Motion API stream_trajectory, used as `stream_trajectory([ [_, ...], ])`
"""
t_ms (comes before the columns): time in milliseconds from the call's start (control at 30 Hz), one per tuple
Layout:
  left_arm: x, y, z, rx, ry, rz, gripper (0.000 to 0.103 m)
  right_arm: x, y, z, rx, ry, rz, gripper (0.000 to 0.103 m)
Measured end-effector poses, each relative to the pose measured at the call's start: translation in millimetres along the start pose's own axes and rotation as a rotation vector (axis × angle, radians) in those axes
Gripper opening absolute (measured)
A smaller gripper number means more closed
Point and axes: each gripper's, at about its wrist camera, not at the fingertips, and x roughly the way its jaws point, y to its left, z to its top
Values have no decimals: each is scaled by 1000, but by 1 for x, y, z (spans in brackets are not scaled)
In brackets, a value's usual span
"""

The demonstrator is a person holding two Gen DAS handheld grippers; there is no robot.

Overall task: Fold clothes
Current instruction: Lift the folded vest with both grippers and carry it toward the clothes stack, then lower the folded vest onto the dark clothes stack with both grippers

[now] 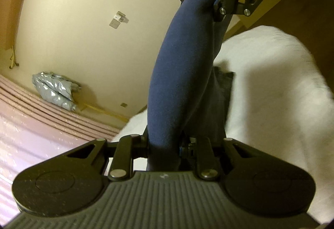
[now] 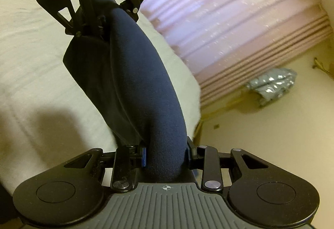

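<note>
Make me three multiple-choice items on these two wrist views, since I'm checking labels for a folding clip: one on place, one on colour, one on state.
1. Where does the garment stretch?
A. between both grippers
B. flat on the floor
C. over the curtain

2. What colour is it?
A. red
B. dark blue
C. white

3. How is the left gripper?
A. wide open
B. shut on the cloth
C. out of view

A: the right gripper and the left each clamp an end.
B: it looks navy above the white bed.
B: the jaws pinch the fabric.

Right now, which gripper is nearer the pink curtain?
Left. The left gripper sits beside the pink curtain; the right gripper holds the far end of the navy garment, farther off.
</note>
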Motion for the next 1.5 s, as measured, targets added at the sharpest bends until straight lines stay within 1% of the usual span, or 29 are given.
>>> stream_trajectory([
  [67,43,20,14,6,12,16,20,25,-32,-18,0,-11,-11,32],
  [233,152,80,54,29,57,50,21,108,-114,-63,-4,-56,-20,32],
  [300,189,104,68,43,74,86,21,125,-153,-93,1,-76,-25,32],
  [333,205,113,72,52,80,110,21,139,-170,-102,3,-87,-32,32],
  [400,235,126,78,68,81,161,21,165,-195,-117,6,-108,-59,32],
  [433,253,128,77,73,80,174,21,178,-206,-125,6,-117,-79,32],
  [500,287,121,72,74,83,167,21,201,-214,-136,15,-125,-110,32],
  [533,300,115,68,74,88,158,21,216,-213,-142,26,-123,-115,32],
  [600,312,96,57,72,107,126,21,244,-198,-154,39,-101,-97,33],
  [667,324,76,46,69,126,94,21,266,-163,-174,41,-53,-29,33],
  [767,342,47,30,66,154,46,22,290,-115,-201,40,31,116,33],
  [800,348,37,24,65,164,30,23,292,-104,-207,38,41,136,33],
  [867,360,17,13,63,183,-2,27,290,-88,-218,30,42,145,34],
  [1000,382,-17,-8,57,221,-62,30,282,-81,-231,23,45,135,34],
  [1067,382,-13,-14,48,240,-65,30,282,-74,-232,-1,49,131,35],
  [1133,385,-13,-21,38,247,-68,26,286,-67,-232,-26,53,127,35],
  [1200,386,-11,-21,42,248,-52,17,296,-62,-234,-39,58,121,35],
  [1300,380,-7,-15,54,220,11,15,307,-60,-237,-59,57,62,34],
  [1333,379,-8,-13,50,208,23,15,305,-62,-239,-59,51,29,34],
  [1367,380,-9,-12,52,203,23,15,301,-65,-241,-50,45,-2,34],
  [1400,384,-12,-11,66,211,2,16,298,-64,-244,-38,49,-20,34],
  [1433,388,-15,-12,80,220,-14,16,297,-57,-248,-38,61,-20,35],
  [1500,393,-21,-15,106,237,-31,18,301,-36,-258,-90,83,-6,35],
])
